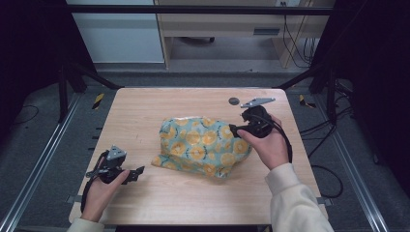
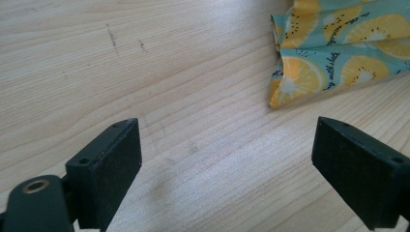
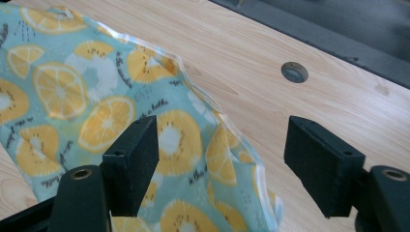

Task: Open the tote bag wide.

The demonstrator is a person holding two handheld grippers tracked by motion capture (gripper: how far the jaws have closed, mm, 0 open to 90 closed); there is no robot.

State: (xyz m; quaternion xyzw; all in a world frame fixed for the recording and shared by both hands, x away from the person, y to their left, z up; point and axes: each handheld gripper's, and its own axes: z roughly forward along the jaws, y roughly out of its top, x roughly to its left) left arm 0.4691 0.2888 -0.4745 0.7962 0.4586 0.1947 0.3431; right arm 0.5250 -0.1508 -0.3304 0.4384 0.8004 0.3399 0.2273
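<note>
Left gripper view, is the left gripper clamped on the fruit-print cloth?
No, the left gripper is open over bare wooden table, and the fruit-print cloth lies apart from it, farther off.

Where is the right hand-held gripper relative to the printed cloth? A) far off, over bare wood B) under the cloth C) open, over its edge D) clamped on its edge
C: the right hand-held gripper has its jaws spread apart with the citrus-print cloth edge between them, nothing pinched.
</note>
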